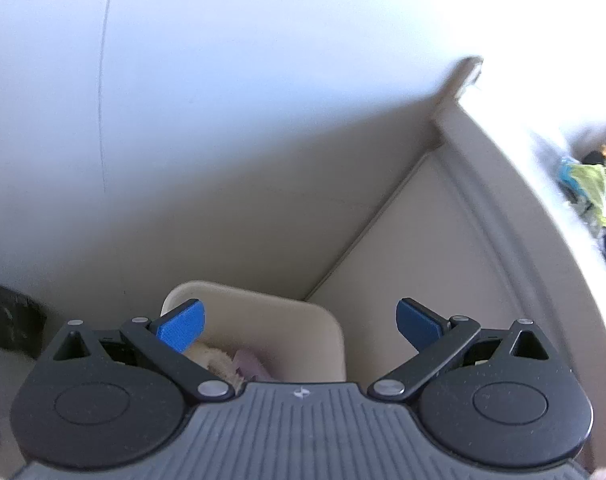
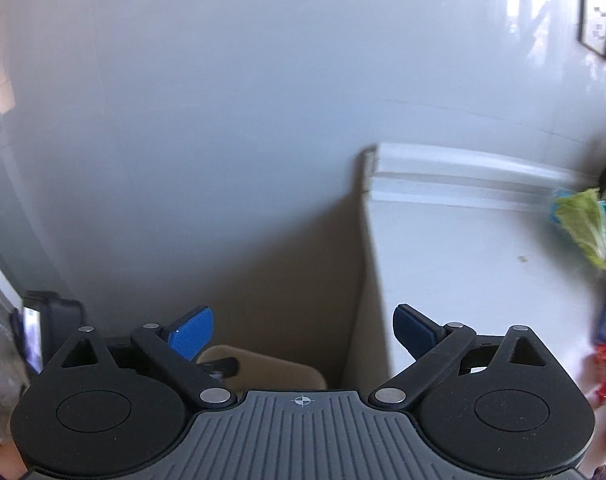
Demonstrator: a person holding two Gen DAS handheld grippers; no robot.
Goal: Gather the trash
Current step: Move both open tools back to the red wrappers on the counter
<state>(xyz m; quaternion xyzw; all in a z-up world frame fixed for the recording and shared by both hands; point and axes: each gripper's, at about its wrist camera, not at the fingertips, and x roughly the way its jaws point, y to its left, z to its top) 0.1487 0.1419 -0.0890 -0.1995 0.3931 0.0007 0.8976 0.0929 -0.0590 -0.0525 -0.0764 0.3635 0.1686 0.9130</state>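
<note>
My left gripper [image 1: 301,326] is open and empty, held above a beige trash bin [image 1: 327,332] that stands in the corner against the wall. Crumpled pale and pinkish waste [image 1: 239,364] lies inside the bin, below my left finger. My right gripper [image 2: 303,334] is open and empty too, held above and behind the same bin [image 2: 279,372], whose rim shows between its fingers. A dark object [image 2: 223,366] lies at the bin's rim in the right wrist view; I cannot tell what it is.
A white wall fills the upper half of both views. A white cabinet [image 2: 463,248] stands right of the bin. Green and coloured items [image 2: 583,224] pile at the far right, also in the left wrist view [image 1: 591,192]. A dark device [image 2: 47,328] sits at left.
</note>
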